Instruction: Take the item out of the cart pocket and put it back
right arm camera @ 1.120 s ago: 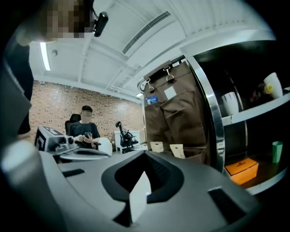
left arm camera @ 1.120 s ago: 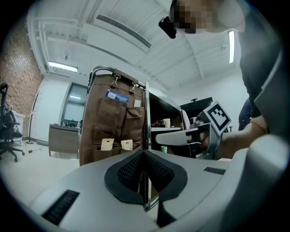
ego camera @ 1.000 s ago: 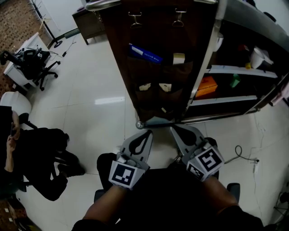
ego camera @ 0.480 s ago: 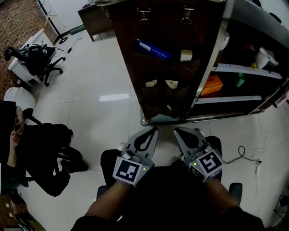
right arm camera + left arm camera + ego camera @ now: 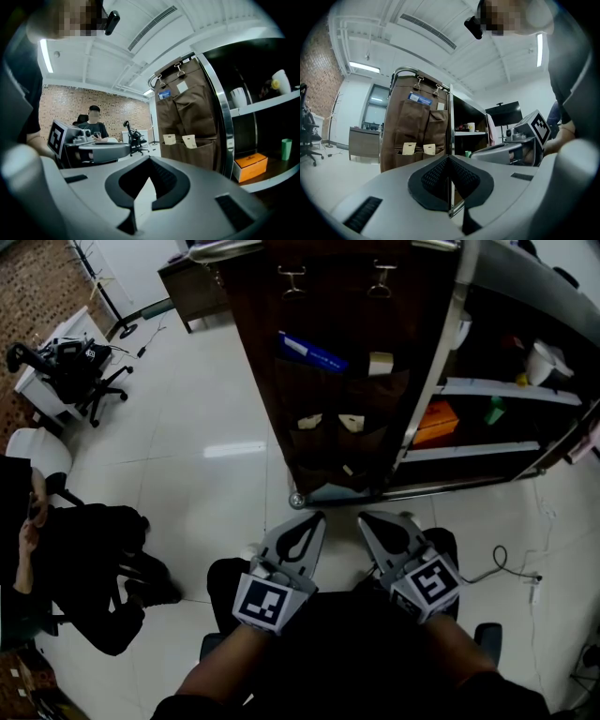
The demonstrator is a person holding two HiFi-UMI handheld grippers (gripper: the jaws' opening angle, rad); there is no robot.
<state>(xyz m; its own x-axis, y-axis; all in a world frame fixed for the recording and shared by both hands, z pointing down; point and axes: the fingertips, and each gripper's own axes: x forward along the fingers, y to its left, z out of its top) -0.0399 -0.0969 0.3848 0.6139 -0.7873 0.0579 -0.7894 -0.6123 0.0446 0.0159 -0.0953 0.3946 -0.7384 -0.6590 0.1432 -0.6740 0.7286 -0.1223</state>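
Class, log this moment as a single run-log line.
stage: before reach | left tongs: shut, empty | right tongs: shut, empty | cart pockets: blue item inside

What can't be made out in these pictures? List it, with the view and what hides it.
- Blue item, head view: its print is too small to read, and the brown pocket organizer hides its lower edge.
- Left pale card and right pale card, head view: lower halves sit hidden inside their pockets.
- Cart shelf, head view: the space behind it is lost in shadow, and its right end is cut off by the frame edge.
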